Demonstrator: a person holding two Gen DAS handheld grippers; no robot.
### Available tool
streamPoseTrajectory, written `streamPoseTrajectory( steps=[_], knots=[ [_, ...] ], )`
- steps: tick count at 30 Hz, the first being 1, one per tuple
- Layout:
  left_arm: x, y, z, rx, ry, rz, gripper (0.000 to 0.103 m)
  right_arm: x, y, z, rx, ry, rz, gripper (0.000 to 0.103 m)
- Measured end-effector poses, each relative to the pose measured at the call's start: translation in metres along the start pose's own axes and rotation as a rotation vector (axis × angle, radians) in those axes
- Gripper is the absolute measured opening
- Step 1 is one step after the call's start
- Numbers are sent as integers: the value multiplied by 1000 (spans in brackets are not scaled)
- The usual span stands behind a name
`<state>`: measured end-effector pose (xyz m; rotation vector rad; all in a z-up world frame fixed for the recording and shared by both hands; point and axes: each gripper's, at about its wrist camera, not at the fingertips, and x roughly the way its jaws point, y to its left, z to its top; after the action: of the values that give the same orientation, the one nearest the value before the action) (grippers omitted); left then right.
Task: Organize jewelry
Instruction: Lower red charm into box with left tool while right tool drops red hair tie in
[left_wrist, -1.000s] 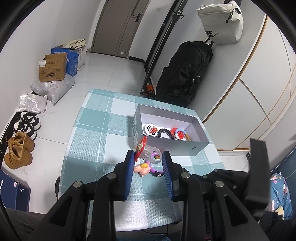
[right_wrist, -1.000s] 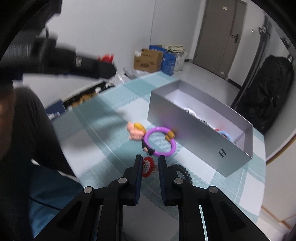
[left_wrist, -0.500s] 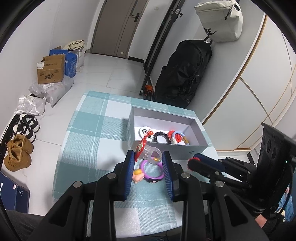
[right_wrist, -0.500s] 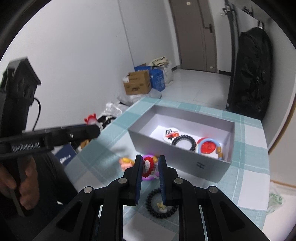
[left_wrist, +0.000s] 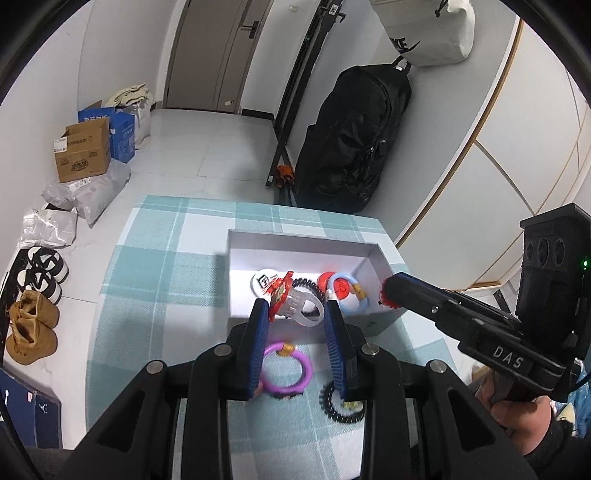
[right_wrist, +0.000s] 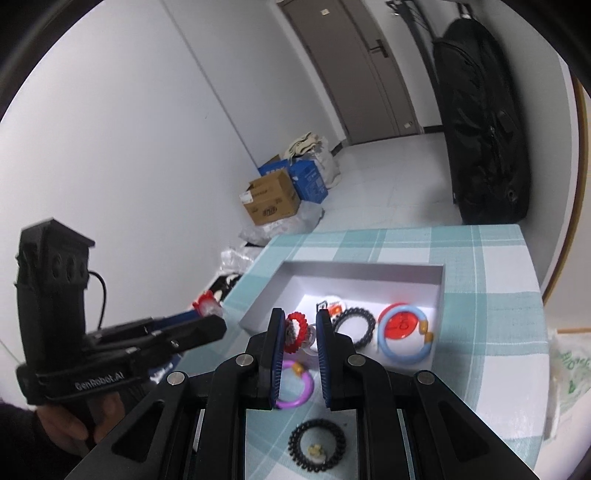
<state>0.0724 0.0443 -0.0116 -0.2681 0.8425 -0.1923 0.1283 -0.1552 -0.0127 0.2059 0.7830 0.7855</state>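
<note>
Your left tongs are clamping a clear ring with a red top above the grey box; your right tongs are pinching a red toothed ring at its near wall, over the tabletop

A black bag leans against the far wall under a white bag. At left, cardboard boxes, plastic parcels and shoes line the floor.
</note>
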Motion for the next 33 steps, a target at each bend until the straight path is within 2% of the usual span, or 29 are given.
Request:
streamPoseTrajectory(
  steps=[14,33],
  knots=[
    [44,-20,29,63,42,-31,25,18,-42,26,133,-1,43,16],
    [78,-16,28,51,134,-73,25,34,-66,26,220,34,24,16]
  ],
)
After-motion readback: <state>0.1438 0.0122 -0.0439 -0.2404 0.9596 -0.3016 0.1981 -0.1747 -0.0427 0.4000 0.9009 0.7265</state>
